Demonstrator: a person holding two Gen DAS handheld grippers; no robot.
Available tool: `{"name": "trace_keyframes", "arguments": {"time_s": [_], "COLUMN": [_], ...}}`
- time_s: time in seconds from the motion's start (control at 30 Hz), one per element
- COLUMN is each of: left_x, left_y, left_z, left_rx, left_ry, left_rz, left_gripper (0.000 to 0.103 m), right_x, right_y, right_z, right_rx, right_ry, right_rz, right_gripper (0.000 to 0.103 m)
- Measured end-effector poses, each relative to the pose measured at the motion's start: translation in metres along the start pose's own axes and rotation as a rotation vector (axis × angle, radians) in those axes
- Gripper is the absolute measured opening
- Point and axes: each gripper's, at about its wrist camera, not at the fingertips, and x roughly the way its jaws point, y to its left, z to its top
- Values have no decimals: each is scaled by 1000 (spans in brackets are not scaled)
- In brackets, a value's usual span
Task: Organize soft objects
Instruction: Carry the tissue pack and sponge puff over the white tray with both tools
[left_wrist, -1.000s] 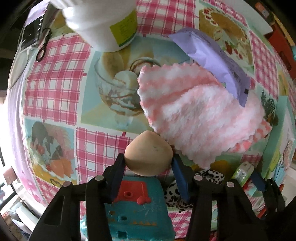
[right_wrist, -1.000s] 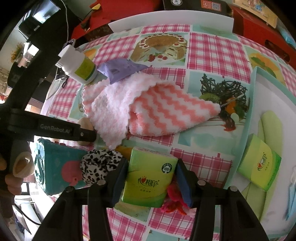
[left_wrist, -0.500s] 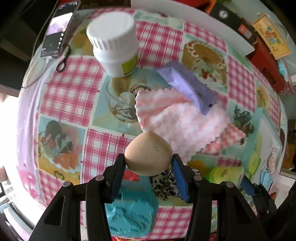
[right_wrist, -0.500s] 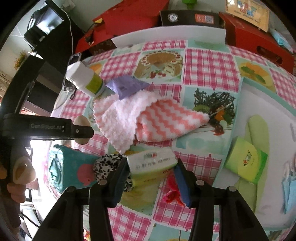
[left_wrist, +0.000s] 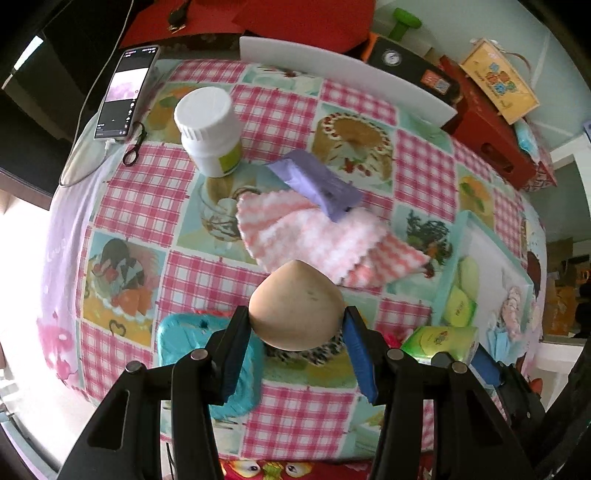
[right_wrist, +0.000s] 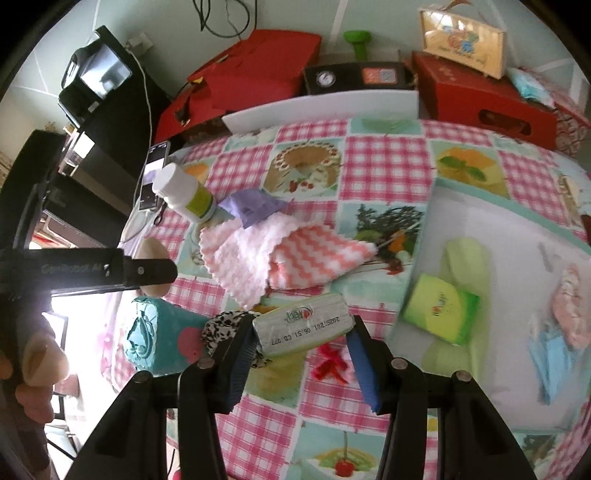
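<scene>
The left gripper (left_wrist: 297, 325) clenches a tan sponge (left_wrist: 295, 308) at lower centre, clear of the tablecloth. The right gripper (right_wrist: 301, 339) grasps a tissue pack (right_wrist: 303, 328) by its ends, likely bound for the tray (right_wrist: 424, 236) at right (another pack (right_wrist: 441, 308) lies there).
</scene>
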Motion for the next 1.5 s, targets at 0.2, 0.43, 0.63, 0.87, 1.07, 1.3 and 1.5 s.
{"name": "trace_keyframes", "arguments": {"time_s": [0.2, 0.43, 0.63, 0.87, 1.07, 1.3, 1.5], "left_x": [-6, -3, 3, 4, 12, 28, 47], "left_y": [-17, -46, -78, -119, -156, -196, -223], "left_z": [-21, -47, -60, -70, -77, -86, -93], "left_rx": [-4, 37, 110, 204, 282, 362, 418], "left_ry": [-20, -30, -26, -32, -31, -15, 9], "left_rz": [-29, -57, -63, -72, -77, -71, -65], "left_gripper": [52, 52, 52, 52, 52, 52, 53], "right_x": [-22, -42, -54, -68, -75, -79, -76], "right_y": [-16, -52, -90, -140, -180, -214, -230], "right_z": [-10, -31, -46, -61, -81, -98, -104], "right_rx": [34, 122, 208, 316, 413, 480, 500], "right_ry": [-41, -71, -82, -89, -84, -72, -55], "right_rz": [-38, -71, -110, -163, -204, -235, -248], "right_gripper": [52, 52, 52, 52, 52, 52, 52]}}
